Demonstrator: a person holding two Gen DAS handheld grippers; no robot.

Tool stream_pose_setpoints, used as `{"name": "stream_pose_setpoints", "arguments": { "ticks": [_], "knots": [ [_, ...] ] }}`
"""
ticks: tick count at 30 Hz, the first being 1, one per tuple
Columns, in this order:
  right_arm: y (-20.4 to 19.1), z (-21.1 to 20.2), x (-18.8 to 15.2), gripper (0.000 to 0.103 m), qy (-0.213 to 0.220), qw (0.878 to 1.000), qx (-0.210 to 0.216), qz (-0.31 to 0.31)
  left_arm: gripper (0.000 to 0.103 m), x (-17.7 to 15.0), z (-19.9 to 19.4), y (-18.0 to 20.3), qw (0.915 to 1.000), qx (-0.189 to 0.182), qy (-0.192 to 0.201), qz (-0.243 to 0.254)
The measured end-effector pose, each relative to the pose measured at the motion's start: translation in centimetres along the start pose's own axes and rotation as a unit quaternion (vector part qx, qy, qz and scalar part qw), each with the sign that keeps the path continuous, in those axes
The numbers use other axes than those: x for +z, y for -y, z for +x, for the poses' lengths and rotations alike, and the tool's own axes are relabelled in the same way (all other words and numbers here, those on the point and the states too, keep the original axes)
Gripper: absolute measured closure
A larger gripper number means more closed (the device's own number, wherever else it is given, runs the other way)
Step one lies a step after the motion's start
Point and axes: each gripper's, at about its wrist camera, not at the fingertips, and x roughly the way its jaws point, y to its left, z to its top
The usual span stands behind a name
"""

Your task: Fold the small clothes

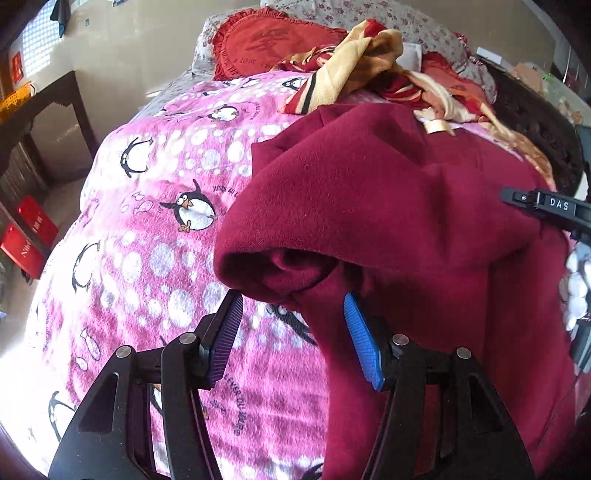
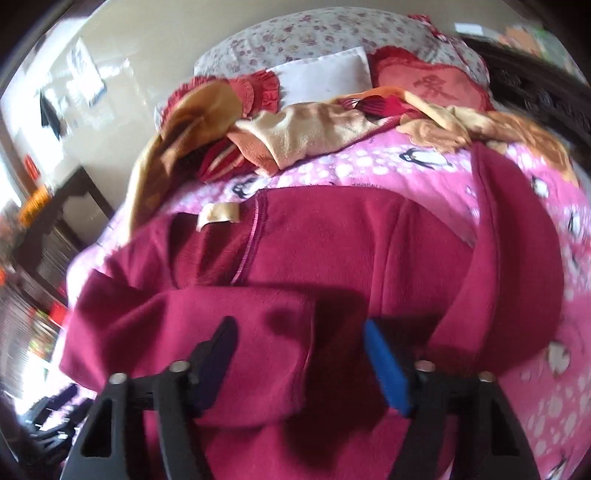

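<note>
The dark red fleece top [image 2: 332, 236] lies spread on the pink penguin blanket [image 1: 155, 206] covering the bed, and the fold looks only partly made: in the right wrist view one sleeve [image 2: 192, 332] is laid across the body while the other sleeve [image 2: 517, 258] hangs out to the side, with the neck label [image 2: 218, 216] uppermost. That leaves, by my reckoning, the second sleeve and the body fold. The left tool [image 1: 293, 338] is spread wide, holding nothing, just short of a rolled cuff (its opening faces the camera). The right tool [image 2: 299, 363] also gapes empty over the folded sleeve. Behind lie a crumpled yellow-and-red blanket [image 1: 354, 59], a red frilled cushion [image 1: 266, 44], a floral pillow [image 2: 314, 33] and a dark wooden table [image 1: 48, 107] beside pale walls.
</note>
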Motion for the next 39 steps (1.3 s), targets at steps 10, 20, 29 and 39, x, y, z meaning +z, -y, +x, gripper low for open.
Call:
{"name": "stream_pose_setpoints", "arguments": {
  "ticks": [10,20,29,39],
  "knots": [
    [2.0,-6.3,2.0,0.099,0.060,0.997,0.042,-0.016,0.046,-0.8,0.9,-1.1,0.9996,0.014,-0.013,-0.019],
    [5.2,-4.5,2.2,0.079,-0.021,0.999,-0.050,-0.001,0.046,-1.0,0.6,-3.0,0.9973,-0.013,-0.018,-0.070],
    [-13.5,-2.1,2.9,0.065,-0.041,0.948,0.247,-0.194,0.046,-1.6,0.4,-5.3,0.9921,-0.038,-0.015,-0.119],
    [-22.6,8.5,1.9,0.081,-0.134,0.909,0.275,-0.284,0.046,-1.5,0.7,-6.0,0.9914,-0.057,-0.007,-0.118]
  ]
}}
